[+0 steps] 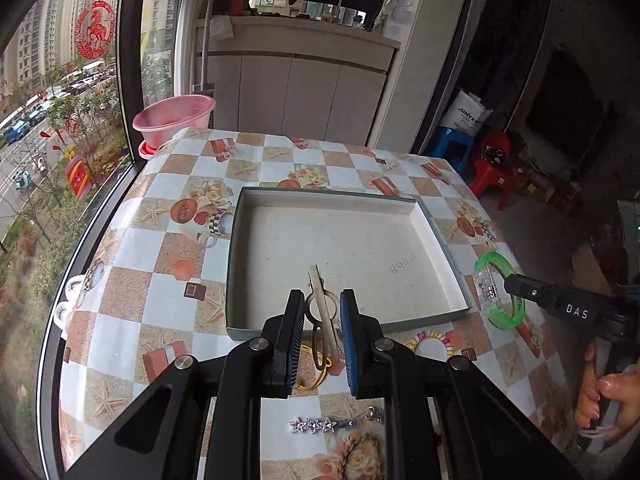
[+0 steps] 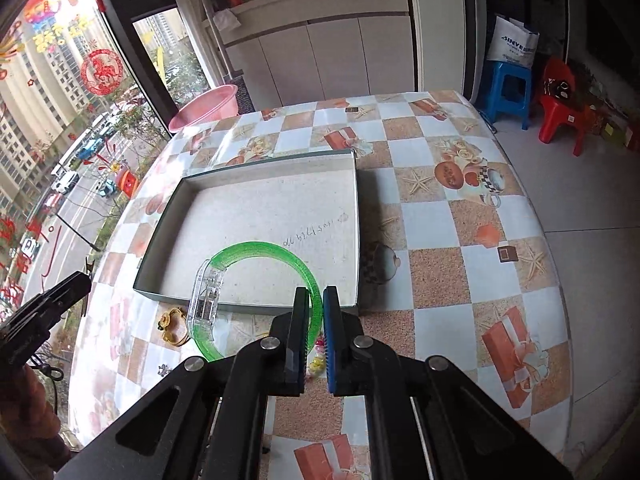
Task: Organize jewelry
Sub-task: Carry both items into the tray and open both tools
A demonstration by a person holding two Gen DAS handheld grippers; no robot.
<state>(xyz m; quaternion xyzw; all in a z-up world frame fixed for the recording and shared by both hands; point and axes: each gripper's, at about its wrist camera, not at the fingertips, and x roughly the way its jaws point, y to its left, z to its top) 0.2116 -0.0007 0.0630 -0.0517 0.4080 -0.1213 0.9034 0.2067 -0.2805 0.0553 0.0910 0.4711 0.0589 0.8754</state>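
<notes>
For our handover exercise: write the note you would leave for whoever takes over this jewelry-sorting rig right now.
Left gripper: shut on the silver metal hair clip, held above the near edge of the shallow grey cardboard box.
Right gripper: shut on the translucent green plastic bangle, lifted near the box.
Done: nothing lies in the box yet.
Left on the table: gold ring, star rhinestone clip, pastel bead bracelet.

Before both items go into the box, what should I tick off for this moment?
1. Left gripper holds the metal hair clip: ok.
2. Right gripper shut on the green bangle: ok.
3. Box tray bare, room for both: ok.
4. Clip tip over the box: ok.
5. Bangle clear of the box wall: cannot tell.
6. Gold ring and bead bracelet outside the box: not ok.
</notes>
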